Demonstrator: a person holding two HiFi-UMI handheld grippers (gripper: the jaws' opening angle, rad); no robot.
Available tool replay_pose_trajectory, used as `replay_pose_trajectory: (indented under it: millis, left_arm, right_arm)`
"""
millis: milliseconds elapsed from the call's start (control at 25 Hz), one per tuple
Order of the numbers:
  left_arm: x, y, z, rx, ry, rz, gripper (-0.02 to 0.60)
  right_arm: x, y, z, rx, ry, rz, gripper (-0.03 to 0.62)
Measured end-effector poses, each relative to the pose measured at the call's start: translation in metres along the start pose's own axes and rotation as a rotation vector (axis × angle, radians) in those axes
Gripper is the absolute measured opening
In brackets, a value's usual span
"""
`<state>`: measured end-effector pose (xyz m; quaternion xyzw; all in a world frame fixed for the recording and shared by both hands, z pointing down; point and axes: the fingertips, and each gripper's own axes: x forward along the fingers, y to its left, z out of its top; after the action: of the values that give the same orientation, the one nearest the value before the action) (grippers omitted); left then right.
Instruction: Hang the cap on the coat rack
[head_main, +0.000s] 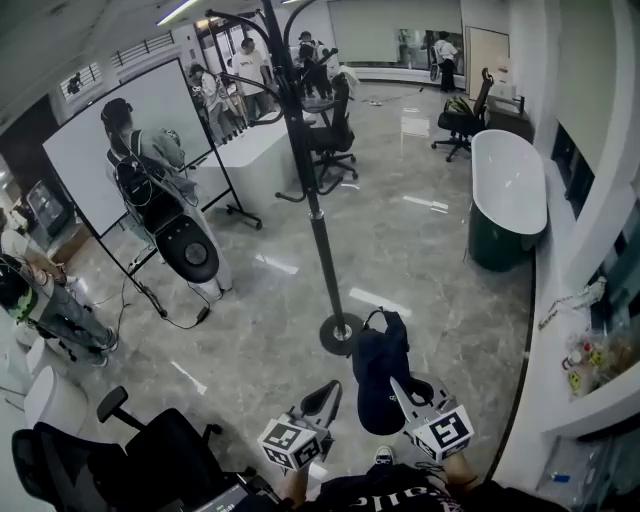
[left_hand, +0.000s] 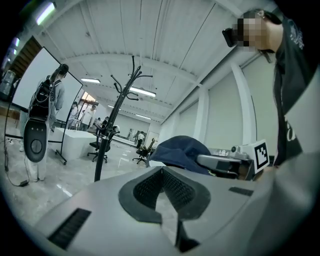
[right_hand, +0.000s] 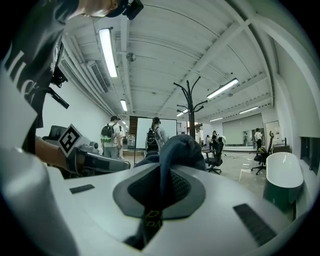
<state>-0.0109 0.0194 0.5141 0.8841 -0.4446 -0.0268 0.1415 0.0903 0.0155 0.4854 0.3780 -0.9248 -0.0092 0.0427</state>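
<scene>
A: The right hand-held gripper (right_hand: 161, 186) is clenched on the dark cap (right_hand: 182, 147). We see a fold of fabric running down between its closed jaws.

B: Where do we place the cap relative to its goal?

A: It hangs from that gripper in front of the person, above the floor (head_main: 420, 250). It is near the foot of the coat rack (head_main: 310, 190) and well below the hooks, so the hanging is not yet done.

B: Why do we think it is held by one edge?

A: We judge that pinching an edge lets the crown droop free. That would leave the cap open to slip over a hook once it is raised.

B: And the left hand-held gripper (left_hand: 161, 189)?

A: Its jaws are together with nothing between them. It sits just beside the cap without touching it, and we read it as idle.
</scene>
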Motion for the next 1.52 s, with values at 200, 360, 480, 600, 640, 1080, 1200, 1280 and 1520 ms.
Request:
replay_pose_trajectory:
  millis: [200, 360, 480, 600, 640, 1080, 1200, 1280, 1520]
  left_arm:
    - [0.032, 0.013, -0.003, 0.006, 0.002, 0.045, 0.003]
    - [0.043, 0.026, -0.001, 0.000, 0.015, 0.079, 0.003]
    - [0.059, 0.036, 0.005, -0.002, 0.034, 0.084, 0.003]
    - [0.077, 0.050, 0.018, 0.009, 0.029, 0.080, 0.003]
    - [0.083, 0.055, 0.020, 0.013, 0.029, 0.070, 0.003]
    - [0.165, 0.123, 0.069, 0.049, 0.005, -0.044, 0.003]
    - [0.184, 0.152, 0.086, 0.054, 0.005, -0.078, 0.003]
    - [0.197, 0.171, 0.091, 0.060, 0.014, -0.100, 0.003]
    - [0.229, 0.223, 0.107, 0.063, 0.023, -0.145, 0.003]
  right_arm:
    - [0.022, -0.043, -0.007, 0.003, 0.003, 0.024, 0.023]
    - [0.034, -0.060, -0.006, 0.006, -0.004, 0.040, 0.023]
    - [0.048, -0.077, -0.004, -0.006, -0.008, 0.043, 0.023]
    - [0.062, -0.094, 0.004, -0.029, -0.018, 0.032, 0.023]
    - [0.067, -0.100, 0.007, -0.035, -0.023, 0.024, 0.023]
    - [0.143, -0.175, 0.050, -0.066, -0.081, -0.067, 0.023]
    - [0.181, -0.198, 0.068, -0.080, -0.109, -0.088, 0.023]
    - [0.205, -0.213, 0.081, -0.100, -0.133, -0.109, 0.023]
    - [0.264, -0.257, 0.132, -0.155, -0.228, -0.154, 0.023]
